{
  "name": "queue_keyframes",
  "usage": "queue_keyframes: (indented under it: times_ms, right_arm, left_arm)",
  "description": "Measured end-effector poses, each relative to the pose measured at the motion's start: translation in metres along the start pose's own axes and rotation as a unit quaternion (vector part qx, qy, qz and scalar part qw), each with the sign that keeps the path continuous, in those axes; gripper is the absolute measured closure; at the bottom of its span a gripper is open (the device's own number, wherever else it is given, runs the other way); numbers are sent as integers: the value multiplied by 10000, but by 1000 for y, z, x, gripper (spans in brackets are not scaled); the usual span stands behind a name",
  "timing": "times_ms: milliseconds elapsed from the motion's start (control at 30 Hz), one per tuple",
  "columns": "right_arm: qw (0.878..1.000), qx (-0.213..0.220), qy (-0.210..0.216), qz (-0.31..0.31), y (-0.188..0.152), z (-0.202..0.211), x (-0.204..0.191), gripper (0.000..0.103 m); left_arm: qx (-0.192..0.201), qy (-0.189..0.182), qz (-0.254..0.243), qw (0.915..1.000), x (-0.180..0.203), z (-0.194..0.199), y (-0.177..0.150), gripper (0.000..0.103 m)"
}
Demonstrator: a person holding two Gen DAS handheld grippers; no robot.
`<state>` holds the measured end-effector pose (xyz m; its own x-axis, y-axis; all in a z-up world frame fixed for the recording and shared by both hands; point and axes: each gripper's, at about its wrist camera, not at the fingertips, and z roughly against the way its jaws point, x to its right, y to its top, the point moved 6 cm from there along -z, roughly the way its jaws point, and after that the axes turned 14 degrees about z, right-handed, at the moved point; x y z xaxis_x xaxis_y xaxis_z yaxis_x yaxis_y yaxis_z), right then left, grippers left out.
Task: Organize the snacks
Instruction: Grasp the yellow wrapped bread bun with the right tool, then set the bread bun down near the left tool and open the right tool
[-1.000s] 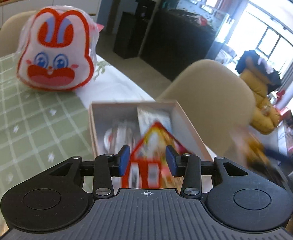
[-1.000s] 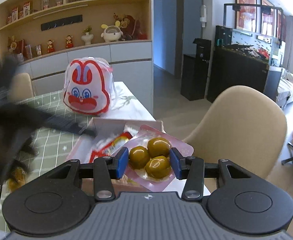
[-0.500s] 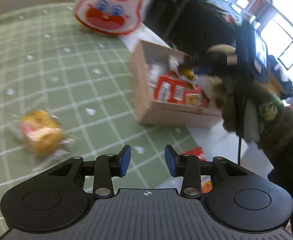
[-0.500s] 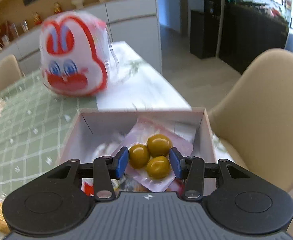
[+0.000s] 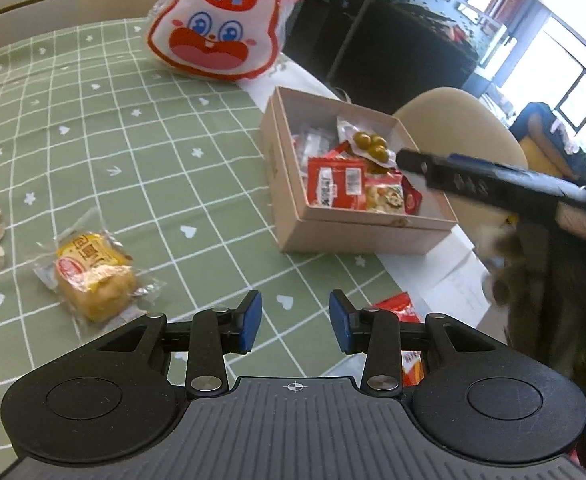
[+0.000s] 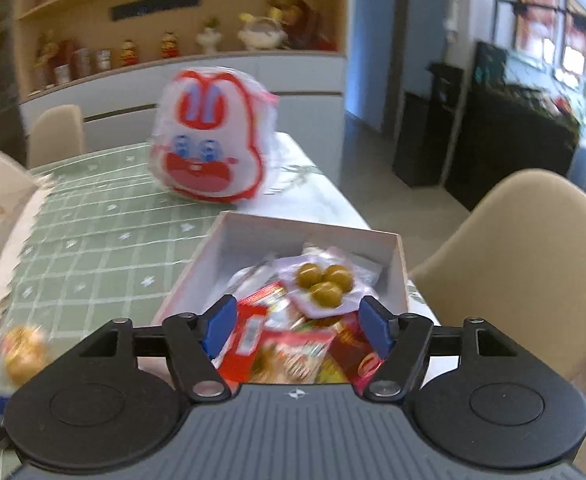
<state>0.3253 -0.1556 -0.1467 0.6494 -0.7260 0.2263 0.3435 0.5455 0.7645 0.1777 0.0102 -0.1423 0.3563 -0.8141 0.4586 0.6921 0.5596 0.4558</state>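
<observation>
Swung away from the box [image 5: 367, 222] since the earlier frame, left gripper [image 5: 291, 322] now low over the green cloth [image 5: 133, 148], jaws apart and empty. Wrapped yellow cake [image 5: 93, 280] close at left, red packet [image 5: 399, 308] just right.

Right view: right gripper [image 6: 295, 330] jaws just sprung wide, olive pack [image 6: 325, 284] dropped among the snacks inside the box. Drop-off done, it seems; next probably fetching the cake, calling for a leftward reach and a soft squeeze.
</observation>
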Motion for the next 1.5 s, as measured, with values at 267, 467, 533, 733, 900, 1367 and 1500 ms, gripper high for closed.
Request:
queue_keyframes:
  times_ms: [267,467,533,733,900,1367,1500]
  right_arm:
    - [9953,-194,907,275,-34,16,-70,30]
    - [9770,-182,1996,723,-22,-5,-157,30]
    - [9678,-95,2380,810,-11,-11,-187,30]
    - [9567,-252,2574,1332,8,-46,-256,30]
    - [9614,-385,2376,1336,3,-46,-254,51]
    - [9948,-757,658,150,-85,43,-134,54]
    - [9930,-975,569,-352,-105,44,-113,53]
  left_arm:
    - [99,-97,678,9976,-48,11,-30,61]
    - [419,376,1457,9877,-120,53,-51,61]
    - [604,457,1754,9816,-143,71,-54,61]
    - [880,617,2160,9705,-179,102,-56,61]
    - [820,485,2202,9708,-182,98,-54,61]
    - [-159,-510,1082,9927,-89,23,-40,61]
    - [-406,-695,821,9934,-60,6,-42,61]
